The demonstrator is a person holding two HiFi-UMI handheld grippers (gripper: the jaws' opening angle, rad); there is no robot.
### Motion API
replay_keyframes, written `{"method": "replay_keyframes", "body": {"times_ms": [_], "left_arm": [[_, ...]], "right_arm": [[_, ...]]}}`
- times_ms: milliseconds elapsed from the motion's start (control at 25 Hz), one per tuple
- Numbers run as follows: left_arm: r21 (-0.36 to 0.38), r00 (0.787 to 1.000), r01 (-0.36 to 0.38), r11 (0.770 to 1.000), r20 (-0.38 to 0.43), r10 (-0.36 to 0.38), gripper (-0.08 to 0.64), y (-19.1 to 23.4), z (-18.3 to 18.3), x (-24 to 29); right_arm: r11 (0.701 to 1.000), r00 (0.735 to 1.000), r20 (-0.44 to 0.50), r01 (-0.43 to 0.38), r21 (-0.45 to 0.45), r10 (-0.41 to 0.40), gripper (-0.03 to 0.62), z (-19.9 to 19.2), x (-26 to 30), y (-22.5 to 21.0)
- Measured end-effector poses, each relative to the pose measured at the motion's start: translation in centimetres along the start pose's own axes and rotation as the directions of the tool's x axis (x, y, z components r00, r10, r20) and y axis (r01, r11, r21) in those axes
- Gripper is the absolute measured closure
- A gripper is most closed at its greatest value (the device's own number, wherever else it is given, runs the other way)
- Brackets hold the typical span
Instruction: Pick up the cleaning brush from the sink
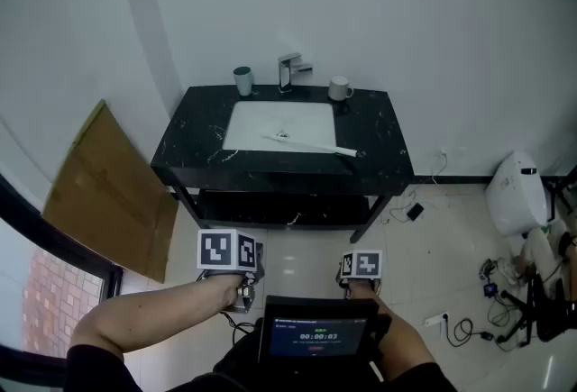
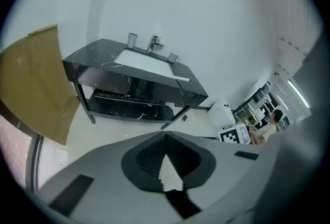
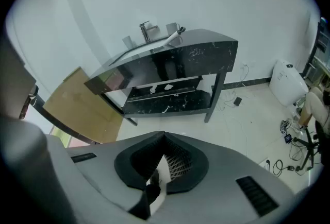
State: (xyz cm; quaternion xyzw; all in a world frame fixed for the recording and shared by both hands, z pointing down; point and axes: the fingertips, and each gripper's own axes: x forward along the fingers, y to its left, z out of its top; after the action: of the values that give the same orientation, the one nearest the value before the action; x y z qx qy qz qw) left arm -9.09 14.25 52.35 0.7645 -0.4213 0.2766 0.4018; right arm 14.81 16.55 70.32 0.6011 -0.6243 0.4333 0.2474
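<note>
The cleaning brush, with a long white handle, lies across the front right of the white sink set in a black marble stand. It also shows in the left gripper view as the brush and in the right gripper view as the brush poking past the sink's edge. My left gripper and right gripper hang low over the floor, well short of the stand. On both, the jaws meet at the tips with nothing between them.
A faucet, a grey cup and a white mug stand behind the sink. A cardboard sheet leans at the left. A white appliance and cables lie on the floor at the right. The stand has a lower shelf.
</note>
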Motion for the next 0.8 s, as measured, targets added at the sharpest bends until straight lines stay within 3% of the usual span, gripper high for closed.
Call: {"method": "replay_keyframes", "body": {"times_ms": [360, 600, 800], "left_arm": [[0.0, 1.0, -0.008, 1.0, 0.001, 0.008, 0.546, 1.3, 1.0, -0.1], [-0.007, 1.0, 0.016, 1.0, 0.011, -0.016, 0.546, 2.8, 5.0, -0.6], [0.028, 0.999, 0.023, 0.999, 0.039, -0.024, 0.546, 6.4, 10.9, -1.6]], "right_arm": [[1.0, 1.0, 0.001, -0.019, -0.005, 0.019, 0.586, 1.6, -0.3, 1.7], [0.999, 0.998, 0.045, -0.037, -0.039, 0.039, 0.586, 8.6, -1.4, 5.1], [0.996, 0.994, 0.087, -0.059, -0.07, 0.065, 0.586, 15.5, -1.1, 10.7]]}}
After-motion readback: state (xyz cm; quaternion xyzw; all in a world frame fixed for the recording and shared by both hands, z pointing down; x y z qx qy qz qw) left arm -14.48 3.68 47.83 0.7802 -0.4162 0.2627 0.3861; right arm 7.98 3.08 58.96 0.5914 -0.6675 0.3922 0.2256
